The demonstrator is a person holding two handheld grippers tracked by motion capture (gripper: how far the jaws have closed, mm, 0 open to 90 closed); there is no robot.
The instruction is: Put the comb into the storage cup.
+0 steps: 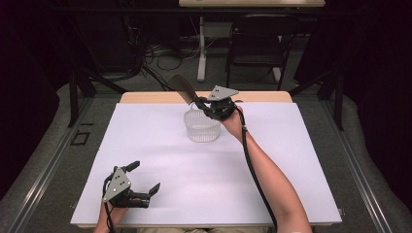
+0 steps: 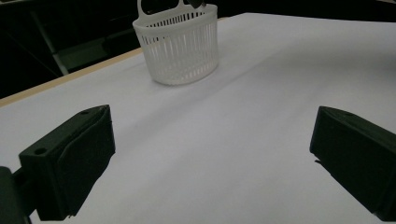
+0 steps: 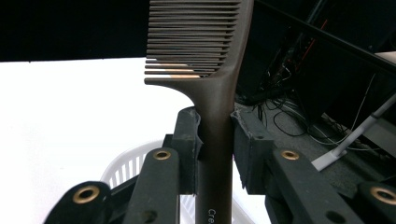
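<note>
Dark brown comb (image 3: 212, 70); white slotted basket (image 2: 180, 46); white table cover (image 1: 194, 170); black fingers (image 3: 189, 140)

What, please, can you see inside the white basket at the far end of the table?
The white basket looks empty through its slatted wall; the right claw, holding a brown comb above it, covers part of the inside.

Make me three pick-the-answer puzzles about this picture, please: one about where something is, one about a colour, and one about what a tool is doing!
1. Where is the basket?
A. at the table's far middle
B. on the floor
C. by the left tool

2. What colour is the comb?
A. white
B. dark brown
C. red

3. What is the left tool doing?
A. squeezing the basket
B. holding the comb
C. open with nothing in it

Answers:
1 A, the high view shows it near the far edge.
2 B, clear in the right gripper view.
3 C, only bare table shows between its jaws.
</note>
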